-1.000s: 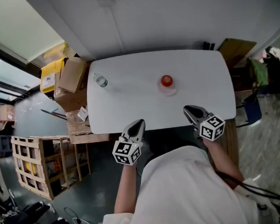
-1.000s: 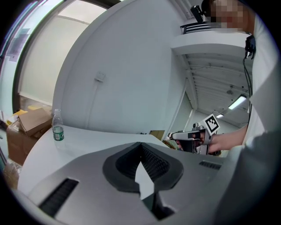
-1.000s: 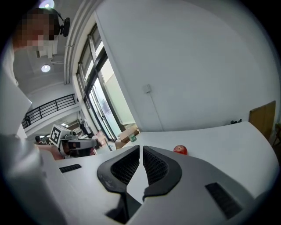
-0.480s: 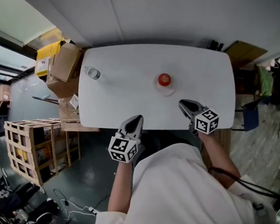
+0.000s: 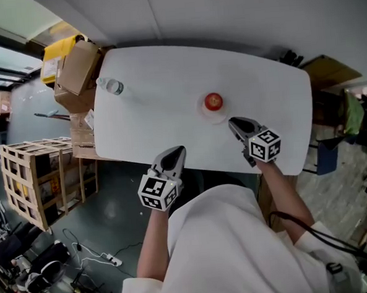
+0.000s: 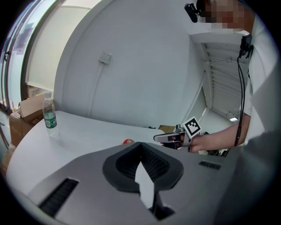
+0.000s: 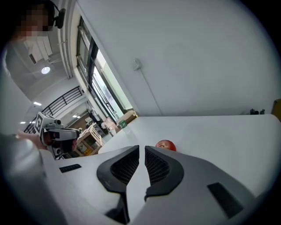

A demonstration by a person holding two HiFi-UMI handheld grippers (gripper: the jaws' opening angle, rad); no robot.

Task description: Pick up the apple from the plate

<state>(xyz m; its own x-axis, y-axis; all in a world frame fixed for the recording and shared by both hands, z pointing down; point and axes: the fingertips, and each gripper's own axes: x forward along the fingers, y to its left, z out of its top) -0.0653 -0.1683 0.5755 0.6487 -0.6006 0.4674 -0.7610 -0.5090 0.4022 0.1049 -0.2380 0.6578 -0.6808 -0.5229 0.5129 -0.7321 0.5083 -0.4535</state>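
Shows red apple (image 5: 213,100) on plate (image 5: 221,113) at mid-frame, just up-left of right gripper (image 5: 233,125), jaws closed and empty. Places left gripper (image 5: 177,152), likewise closed and empty, lower left, farther off.

No text, brand name or number can be read anywhere in your views. The bottle (image 6: 49,115) near the far left corner of the surface (image 5: 163,119) carries a green label (image 6: 50,119), but its print is too small to make out. Any print on the yellow box (image 5: 57,57) beyond that corner is also too small to read. The left marker cube (image 5: 156,193), on your left gripper (image 5: 176,152), and the right marker cube (image 5: 263,145), on your right gripper (image 5: 231,122), show only black-and-white square patterns, no characters.
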